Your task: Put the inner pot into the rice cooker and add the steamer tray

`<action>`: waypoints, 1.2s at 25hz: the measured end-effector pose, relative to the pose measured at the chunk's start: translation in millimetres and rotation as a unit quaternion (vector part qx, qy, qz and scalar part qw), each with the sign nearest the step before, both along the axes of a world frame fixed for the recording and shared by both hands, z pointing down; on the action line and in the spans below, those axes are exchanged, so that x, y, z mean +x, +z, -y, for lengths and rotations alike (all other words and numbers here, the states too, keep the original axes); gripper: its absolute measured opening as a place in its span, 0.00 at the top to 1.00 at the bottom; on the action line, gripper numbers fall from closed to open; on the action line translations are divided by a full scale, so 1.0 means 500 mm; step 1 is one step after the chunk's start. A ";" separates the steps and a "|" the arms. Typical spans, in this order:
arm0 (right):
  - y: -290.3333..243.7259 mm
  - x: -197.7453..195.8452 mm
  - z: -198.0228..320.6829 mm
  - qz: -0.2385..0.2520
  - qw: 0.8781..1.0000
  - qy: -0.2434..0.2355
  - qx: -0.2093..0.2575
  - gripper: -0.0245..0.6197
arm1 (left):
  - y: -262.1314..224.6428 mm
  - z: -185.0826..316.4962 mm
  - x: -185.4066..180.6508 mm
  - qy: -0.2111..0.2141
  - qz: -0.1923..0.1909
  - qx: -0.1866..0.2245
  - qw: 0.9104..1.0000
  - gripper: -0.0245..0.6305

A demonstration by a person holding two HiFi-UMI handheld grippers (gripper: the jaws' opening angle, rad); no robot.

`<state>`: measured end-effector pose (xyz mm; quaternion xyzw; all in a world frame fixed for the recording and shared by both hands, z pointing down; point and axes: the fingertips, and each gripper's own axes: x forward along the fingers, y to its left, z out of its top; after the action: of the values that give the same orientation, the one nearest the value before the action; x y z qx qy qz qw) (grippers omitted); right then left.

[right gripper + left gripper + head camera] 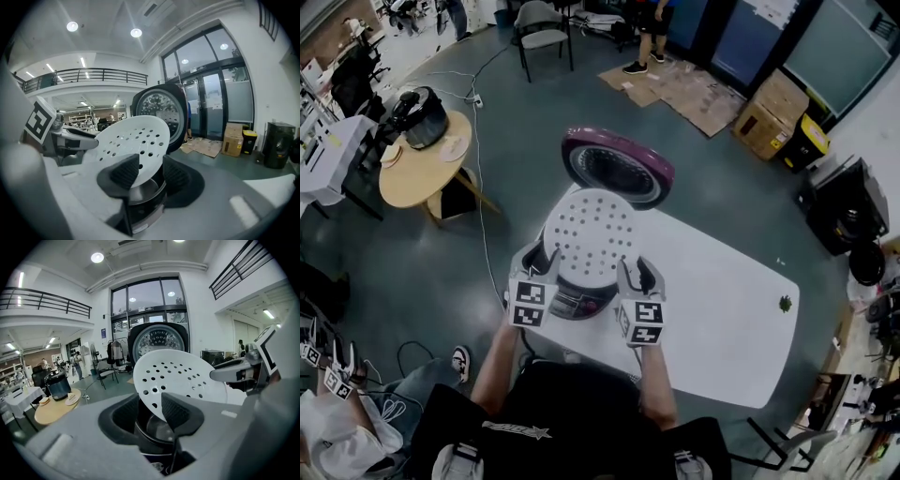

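Head view: the left gripper (542,265) and the right gripper (637,274) reach forward side by side, each clamped on the near rim of the white perforated steamer tray (591,230). The tray spans the gap between them and extends ahead of both. It hangs tilted over the rice cooker (577,302) and hides the cooker's mouth, so nothing inside can be made out from here; only the front panel shows, below and between the two grippers. Beyond the tray the lid (617,167) stands open with its purple rim towards the camera. The cooker sits on a white table (722,309) that runs off to the right of the right gripper. Well to the left of the left gripper, a round wooden table (417,173) carries a second cooker (420,117), dark and too small to read. Left gripper view: the two ribbed pads stand part-way apart with the tray's rim caught between them. The right-hand pad covers part of the tray's lower edge, and the contact at the other pad is hard to see. Just below the jaws the inner pot (159,430) sits in the cooker body. Only a bare, shiny slice of its inside shows, the rest cut off by the gripper's grey housing. The right gripper comes in from the right onto the tray's edge. Right gripper view: its pads likewise grip the tray's rim, with the tray rising ahead and to the left. The pot's rim and glossy wall show directly beneath, again mostly hidden by the housing.
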<state>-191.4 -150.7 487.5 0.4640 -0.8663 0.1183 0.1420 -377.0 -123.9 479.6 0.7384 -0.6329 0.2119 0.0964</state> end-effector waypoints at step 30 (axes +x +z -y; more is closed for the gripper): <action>0.130 -0.036 -0.015 -0.044 0.995 0.041 -0.084 0.73 | 0.144 0.021 -0.040 0.050 0.018 -0.095 0.994 0.70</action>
<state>-209.4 -143.2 552.5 0.4903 -0.8264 0.1759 0.2139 -397.0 -134.2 551.8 0.7525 -0.5741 0.2890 0.1436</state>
